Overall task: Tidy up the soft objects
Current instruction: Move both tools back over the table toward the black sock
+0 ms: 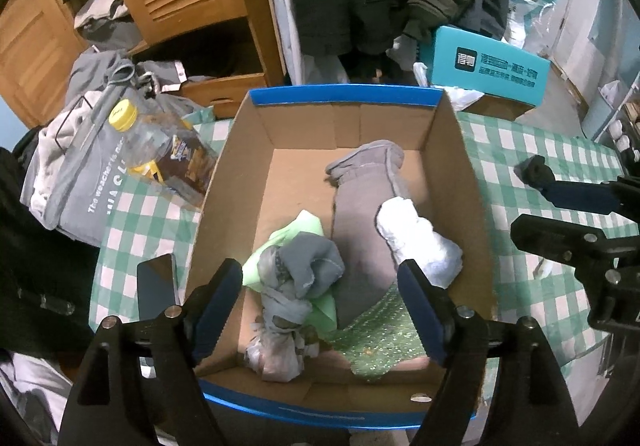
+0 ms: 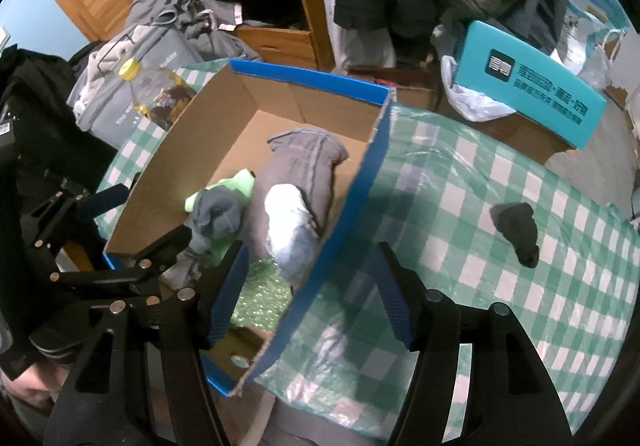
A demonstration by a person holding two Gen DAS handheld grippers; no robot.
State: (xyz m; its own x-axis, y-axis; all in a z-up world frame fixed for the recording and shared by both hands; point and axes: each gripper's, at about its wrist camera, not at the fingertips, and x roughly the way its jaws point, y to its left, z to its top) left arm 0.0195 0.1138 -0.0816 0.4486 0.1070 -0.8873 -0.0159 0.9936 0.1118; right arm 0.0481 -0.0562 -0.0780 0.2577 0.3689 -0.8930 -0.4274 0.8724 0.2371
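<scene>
Where both fingers gape empty: cardboard box [image 1: 456,150], crumpled grey cloth [image 1: 312,266], white roll [image 1: 416,242].

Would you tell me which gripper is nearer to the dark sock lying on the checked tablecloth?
Right. The right gripper straddles the box's side wall, beside the dark sock; the left gripper hangs over the box interior, farther away.

A yellow-capped bottle [image 1: 160,150] is seen far left of the jaws; a teal box [image 1: 488,66] far ahead, right.
</scene>
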